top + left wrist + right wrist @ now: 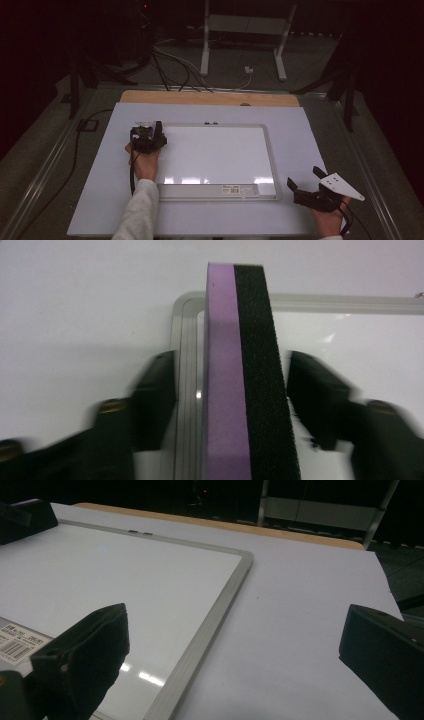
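- Your left gripper (148,136) sits at the whiteboard's (215,155) far left corner, at about 10 o'clock from the board's middle in the high view.
- In the left gripper view, a whiteboard eraser (247,390) stands on edge between the two jaws: purple foam on its left face, black felt on its right.
- The jaws of your left gripper (230,395) stand partly apart. A narrow gap shows on each side of the eraser, so the pads are not pressing on it. The jaw outlines are blurred.
- Below the eraser lies the board's grey frame corner (186,315); the eraser straddles the line between the frame and the white writing surface. Whether its lower edge touches the board I cannot tell.
- Your right gripper (306,186) is at about 4 o'clock from the board's middle, just off its near right corner, above the white counter sheet (300,130).
- In the right gripper view your right gripper (235,660) has its jaws spread wide with nothing between them; the board's frame edge (215,615) runs up between them.
- A barcode label (240,189) is fixed on the board's near frame strip, at 6 o'clock.
- The counter's wooden edge (210,98) shows beyond the sheet at 12 o'clock.
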The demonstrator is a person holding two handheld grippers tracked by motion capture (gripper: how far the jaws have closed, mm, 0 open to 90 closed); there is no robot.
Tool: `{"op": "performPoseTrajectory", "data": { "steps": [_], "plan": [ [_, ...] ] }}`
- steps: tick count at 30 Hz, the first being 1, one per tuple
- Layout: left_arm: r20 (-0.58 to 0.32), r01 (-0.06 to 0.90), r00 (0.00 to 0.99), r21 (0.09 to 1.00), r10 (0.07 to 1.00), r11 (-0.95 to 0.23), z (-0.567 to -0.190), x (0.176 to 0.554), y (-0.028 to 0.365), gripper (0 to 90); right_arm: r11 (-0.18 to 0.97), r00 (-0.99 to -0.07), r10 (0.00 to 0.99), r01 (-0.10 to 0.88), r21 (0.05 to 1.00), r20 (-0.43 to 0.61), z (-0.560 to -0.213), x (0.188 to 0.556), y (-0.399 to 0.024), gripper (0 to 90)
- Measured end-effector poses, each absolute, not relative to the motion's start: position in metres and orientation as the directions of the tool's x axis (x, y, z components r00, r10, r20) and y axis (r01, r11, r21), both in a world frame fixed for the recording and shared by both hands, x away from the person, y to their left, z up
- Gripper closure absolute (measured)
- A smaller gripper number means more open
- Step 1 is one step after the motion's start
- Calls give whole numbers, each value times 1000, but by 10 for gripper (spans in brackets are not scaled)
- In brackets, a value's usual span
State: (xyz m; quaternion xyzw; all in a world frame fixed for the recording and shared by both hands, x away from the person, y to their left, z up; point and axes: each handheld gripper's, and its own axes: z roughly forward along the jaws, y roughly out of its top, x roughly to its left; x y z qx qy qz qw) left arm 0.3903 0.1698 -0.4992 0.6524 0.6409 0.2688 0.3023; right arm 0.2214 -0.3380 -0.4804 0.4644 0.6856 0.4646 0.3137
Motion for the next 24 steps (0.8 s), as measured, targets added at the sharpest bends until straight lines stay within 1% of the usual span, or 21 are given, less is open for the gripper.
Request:
{"op": "performPoseTrajectory", "data": {
  "steps": [2,5,7,8,10,13,14,19,24],
  "plan": [
    [-71,649,67,761,995,11,-492,384,175,250,136,-372,928,345,929,3,-481,222,-338,0],
    [-81,594,134,804,988,-15,-477,371,185,171,138,-376,927,345,928,2,-481,221,-337,0],
    [-83,541,183,840,980,-30,-466,358,193,150,134,-378,926,346,929,7,-480,221,-336,0],
    [-78,510,207,859,975,-40,-461,352,197,112,129,-380,925,346,930,13,-480,221,-335,0],
    [-83,462,248,886,965,-43,-452,338,206,78,126,-383,924,343,931,16,-480,221,-334,0],
    [-99,437,278,899,955,-34,-445,321,219,17,122,-389,921,342,932,22,-480,221,-332,0],
    [-100,434,277,901,956,-31,-444,315,223,17,121,-390,921,342,932,24,-480,221,-331,0],
    [-52,379,316,922,947,-76,-447,288,237,5,114,-397,917,339,934,32,-480,221,-329,0],
    [-14,350,353,929,936,-118,-458,262,239,4,108,-405,914,333,937,38,-480,221,-327,0]
  ]
}}
